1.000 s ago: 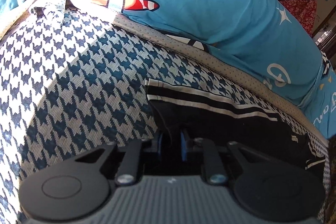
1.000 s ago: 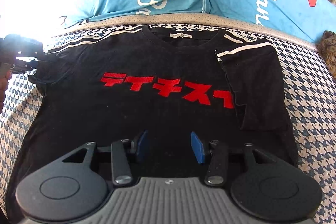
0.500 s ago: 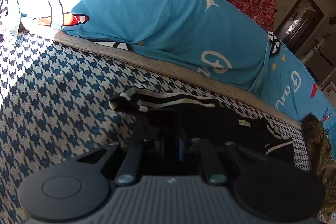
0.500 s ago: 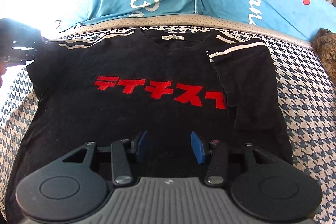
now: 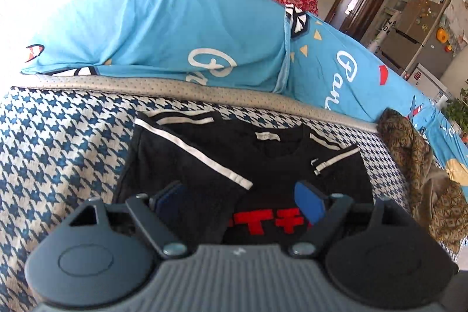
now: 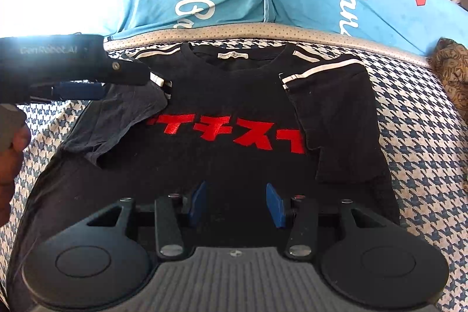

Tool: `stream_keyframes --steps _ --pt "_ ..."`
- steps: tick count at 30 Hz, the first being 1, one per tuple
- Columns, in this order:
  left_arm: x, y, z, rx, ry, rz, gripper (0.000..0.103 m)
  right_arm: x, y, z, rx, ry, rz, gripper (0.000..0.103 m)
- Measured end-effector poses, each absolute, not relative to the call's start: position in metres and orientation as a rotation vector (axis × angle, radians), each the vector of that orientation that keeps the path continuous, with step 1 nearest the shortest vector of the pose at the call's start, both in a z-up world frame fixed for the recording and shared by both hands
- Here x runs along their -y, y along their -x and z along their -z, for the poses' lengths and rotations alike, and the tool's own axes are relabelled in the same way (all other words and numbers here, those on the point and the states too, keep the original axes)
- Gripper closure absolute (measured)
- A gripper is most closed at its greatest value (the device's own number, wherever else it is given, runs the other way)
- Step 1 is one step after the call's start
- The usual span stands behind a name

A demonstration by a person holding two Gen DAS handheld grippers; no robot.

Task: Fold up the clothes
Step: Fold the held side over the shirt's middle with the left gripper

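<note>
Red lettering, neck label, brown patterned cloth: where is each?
Red lettering [image 6: 234,135]: right wrist view, middle character.
Neck label [image 6: 233,55]: right wrist view, label's centre.
Brown patterned cloth [image 5: 415,163]: left wrist view, upper folds.

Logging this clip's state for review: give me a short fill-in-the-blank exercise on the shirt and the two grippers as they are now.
1. The lettering on the black T-shirt is ____.
2. Both sleeves lie folded ____ over the shirt's body.
3. The left gripper, its jaws just opened, holds ____.
4. The cover under the shirt, the houndstooth bedspread, is blue and ____.

Missing words: red; inward; nothing; white
</note>
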State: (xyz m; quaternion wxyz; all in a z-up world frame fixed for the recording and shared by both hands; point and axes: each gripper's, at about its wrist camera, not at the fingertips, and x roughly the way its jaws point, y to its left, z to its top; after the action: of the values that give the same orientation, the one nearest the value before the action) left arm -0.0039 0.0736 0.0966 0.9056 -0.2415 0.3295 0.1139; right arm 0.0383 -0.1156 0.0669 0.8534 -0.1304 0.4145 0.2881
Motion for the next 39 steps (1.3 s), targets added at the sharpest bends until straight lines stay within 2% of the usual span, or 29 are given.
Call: stream_keyframes --steps 11,33,39 --pt "-0.123 0.005 -0.081 -0.739 0.496 -0.498 0.019 0.112 -0.036 -0.067 -0.873 0.285 -0.618 0.058" --pt "-0.124 -0.046 -0.050 -0.799 0.401 -0.592 0.012 0.118 -0.039 -0.064 -0.891 0.291 -0.627 0.058" --pt "-0.128 -0.057 -0.046 -0.796 0.402 -0.618 0.006 0.121 -0.039 -0.064 -0.892 0.299 -0.631 0.058"
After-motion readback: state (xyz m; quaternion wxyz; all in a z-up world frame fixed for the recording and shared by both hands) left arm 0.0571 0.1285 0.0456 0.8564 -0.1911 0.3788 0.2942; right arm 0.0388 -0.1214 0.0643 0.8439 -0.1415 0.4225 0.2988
